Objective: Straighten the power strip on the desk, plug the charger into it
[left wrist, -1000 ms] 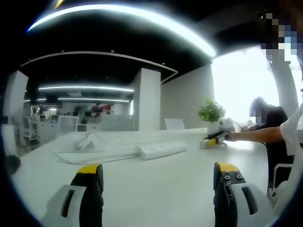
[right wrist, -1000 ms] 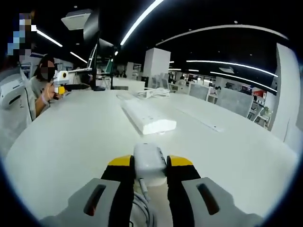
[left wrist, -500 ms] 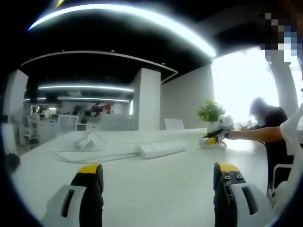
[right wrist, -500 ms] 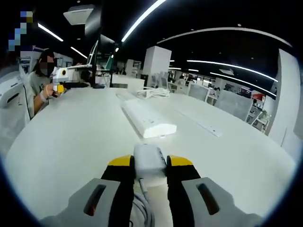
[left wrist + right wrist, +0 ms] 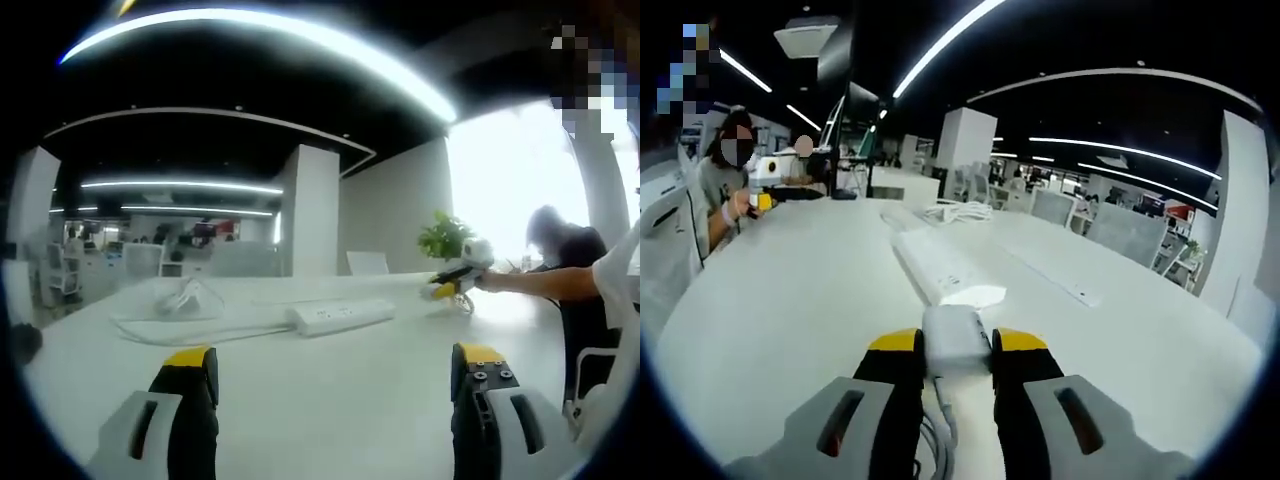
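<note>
A white power strip (image 5: pixel 341 316) lies on the white desk (image 5: pixel 320 390), its cable (image 5: pixel 190 333) trailing left to a loose coil (image 5: pixel 185 299). My left gripper (image 5: pixel 335 385) hovers low over the desk, open, nothing between its jaws. In the right gripper view the power strip (image 5: pixel 940 271) runs away from me, its near end just past the white charger (image 5: pixel 955 339). My right gripper (image 5: pixel 956 345) is shut on the charger, whose cable (image 5: pixel 938 440) hangs down between the jaws. In the left gripper view the right gripper (image 5: pixel 455 281) is at the far right, on a person's outstretched arm.
A potted plant (image 5: pixel 446 240) stands at the desk's far edge. A seated person (image 5: pixel 565 260) is at the right in the left gripper view. A long flat strip (image 5: pixel 1050 270) lies on the desk right of the power strip. Office desks and a white pillar (image 5: pixel 315 210) stand behind.
The right gripper with the charger has lifted and drawn nearer the power strip's end. The left gripper has stayed put.
</note>
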The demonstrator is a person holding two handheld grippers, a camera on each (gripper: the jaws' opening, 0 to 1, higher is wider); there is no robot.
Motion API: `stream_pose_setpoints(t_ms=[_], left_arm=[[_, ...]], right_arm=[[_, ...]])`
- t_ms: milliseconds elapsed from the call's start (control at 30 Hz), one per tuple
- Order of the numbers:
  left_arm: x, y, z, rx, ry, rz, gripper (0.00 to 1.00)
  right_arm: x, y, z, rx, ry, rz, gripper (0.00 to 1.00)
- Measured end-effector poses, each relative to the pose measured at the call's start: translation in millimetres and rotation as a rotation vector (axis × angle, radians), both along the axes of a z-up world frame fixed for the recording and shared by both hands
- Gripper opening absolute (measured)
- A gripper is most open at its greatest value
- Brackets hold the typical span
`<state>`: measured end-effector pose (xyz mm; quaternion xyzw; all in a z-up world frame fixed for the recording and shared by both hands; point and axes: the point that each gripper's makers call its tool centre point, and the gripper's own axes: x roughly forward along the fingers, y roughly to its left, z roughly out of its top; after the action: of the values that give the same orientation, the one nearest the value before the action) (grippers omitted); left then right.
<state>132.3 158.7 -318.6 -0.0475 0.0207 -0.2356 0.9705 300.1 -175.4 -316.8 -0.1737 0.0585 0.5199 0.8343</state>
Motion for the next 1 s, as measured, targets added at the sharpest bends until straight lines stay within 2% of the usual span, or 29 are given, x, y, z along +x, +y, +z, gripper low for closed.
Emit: stream_pose_setpoints(t_ms=[533, 1000], left_arm=[[-1.4, 2, 1.5, 0.001, -0.003, -0.001, 0.99], [-0.8, 1, -0.9, -0.001, 0.003, -0.006, 0.99]], right_arm=[[-2, -5, 35.1, 0.034, -0.05, -0.039, 0.24], [1, -6, 57.9, 0.056, -0.07, -0.059, 0.24]])
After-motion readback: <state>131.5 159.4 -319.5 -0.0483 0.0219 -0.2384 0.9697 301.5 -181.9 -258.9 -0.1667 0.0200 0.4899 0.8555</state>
